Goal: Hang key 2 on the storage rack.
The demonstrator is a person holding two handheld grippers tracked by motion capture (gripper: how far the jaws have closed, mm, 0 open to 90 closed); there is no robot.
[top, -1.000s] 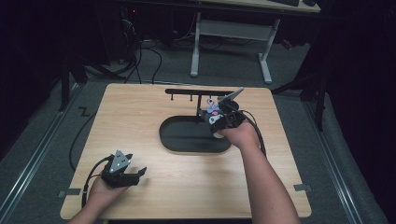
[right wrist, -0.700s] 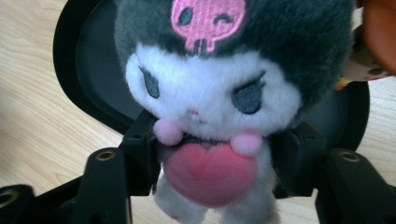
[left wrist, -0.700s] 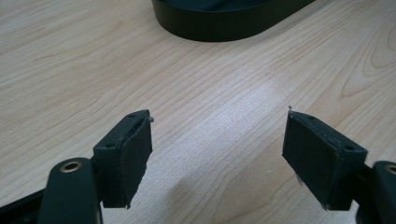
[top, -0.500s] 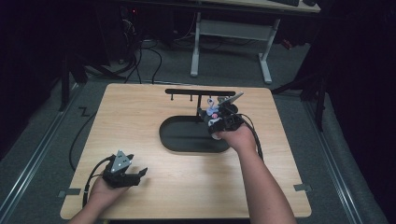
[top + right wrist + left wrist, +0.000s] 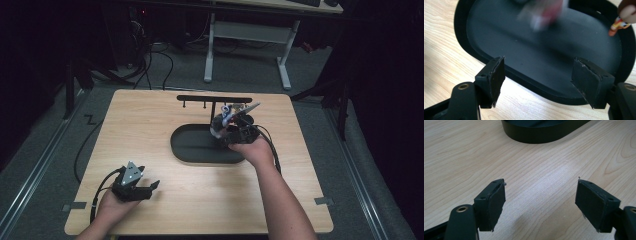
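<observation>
High view, right gripper (image 5: 226, 124): hovering over the right end of the black oval tray (image 5: 192, 150), at the middle of the wooden table (image 5: 150, 115); its jaws have just been opening.
High view, stand: a black T-shaped rack (image 5: 214, 100) is standing just behind the tray.
High view, left gripper (image 5: 150, 187): resting at the near left of the table, well apart from the tray.
Left gripper view: jaws are standing wide apart, nothing between them; the tray's wall (image 5: 541, 135) is lying far ahead.
Right gripper view: jaws are spreading wide over the tray's near rim (image 5: 534, 86), gripping nothing; a blurred pink-and-white thing (image 5: 542, 12) is showing over the tray's far part, a small toy figure (image 5: 621, 20) at its far right edge.
</observation>
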